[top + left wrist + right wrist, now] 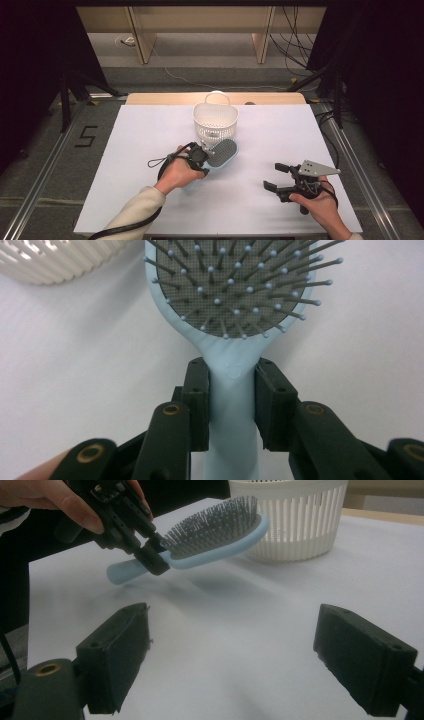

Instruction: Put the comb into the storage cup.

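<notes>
A light blue hairbrush (222, 152) with a grey bristle pad hangs above the white table, its head tilted up toward the white slotted basket (215, 121). My left gripper (202, 156) is shut on the brush's handle (231, 405), one pad on each side just below the head. In the right gripper view the hairbrush (210, 535) is lifted off the table, its shadow beneath it, with the basket (290, 517) just behind. My right gripper (275, 176) hovers near the table's front right, jaws wide apart and open, nothing between them.
The white table (150, 135) spreads around both hands, its front edge close to the person's forearms. A wooden strip runs along the far edge behind the basket. Black cables trail from both grippers, and dark curtains flank the table.
</notes>
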`<state>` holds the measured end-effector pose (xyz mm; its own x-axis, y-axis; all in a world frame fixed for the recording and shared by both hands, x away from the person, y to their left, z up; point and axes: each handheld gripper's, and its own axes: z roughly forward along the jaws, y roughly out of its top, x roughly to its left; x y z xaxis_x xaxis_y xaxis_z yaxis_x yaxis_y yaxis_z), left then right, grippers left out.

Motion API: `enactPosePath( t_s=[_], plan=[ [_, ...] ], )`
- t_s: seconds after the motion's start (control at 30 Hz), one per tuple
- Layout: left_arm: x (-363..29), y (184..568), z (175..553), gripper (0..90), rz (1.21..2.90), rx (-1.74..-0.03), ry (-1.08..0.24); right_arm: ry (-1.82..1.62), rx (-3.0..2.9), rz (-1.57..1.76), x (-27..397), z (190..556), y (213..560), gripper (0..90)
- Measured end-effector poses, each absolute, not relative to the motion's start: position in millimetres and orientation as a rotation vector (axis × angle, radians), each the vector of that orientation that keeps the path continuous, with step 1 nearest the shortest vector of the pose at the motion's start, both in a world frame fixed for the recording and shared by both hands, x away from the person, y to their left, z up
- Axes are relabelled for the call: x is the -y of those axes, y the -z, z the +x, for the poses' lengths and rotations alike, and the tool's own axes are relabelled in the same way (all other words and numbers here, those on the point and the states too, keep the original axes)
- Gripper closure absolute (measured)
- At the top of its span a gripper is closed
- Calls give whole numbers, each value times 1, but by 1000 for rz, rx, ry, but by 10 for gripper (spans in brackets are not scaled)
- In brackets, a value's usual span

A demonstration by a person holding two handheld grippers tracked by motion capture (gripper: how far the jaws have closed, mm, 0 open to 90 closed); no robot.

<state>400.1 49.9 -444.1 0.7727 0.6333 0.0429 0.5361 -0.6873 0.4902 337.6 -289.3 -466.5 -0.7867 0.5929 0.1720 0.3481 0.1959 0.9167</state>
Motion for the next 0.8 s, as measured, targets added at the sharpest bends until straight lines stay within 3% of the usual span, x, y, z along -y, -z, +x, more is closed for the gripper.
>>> enactPosePath(
  t_s=[0.8],
  plan=[
    [-60, 434, 397, 696, 2387, -900, -329, -1638, -2239, 909, 291, 338, 467, 158]
  ],
)
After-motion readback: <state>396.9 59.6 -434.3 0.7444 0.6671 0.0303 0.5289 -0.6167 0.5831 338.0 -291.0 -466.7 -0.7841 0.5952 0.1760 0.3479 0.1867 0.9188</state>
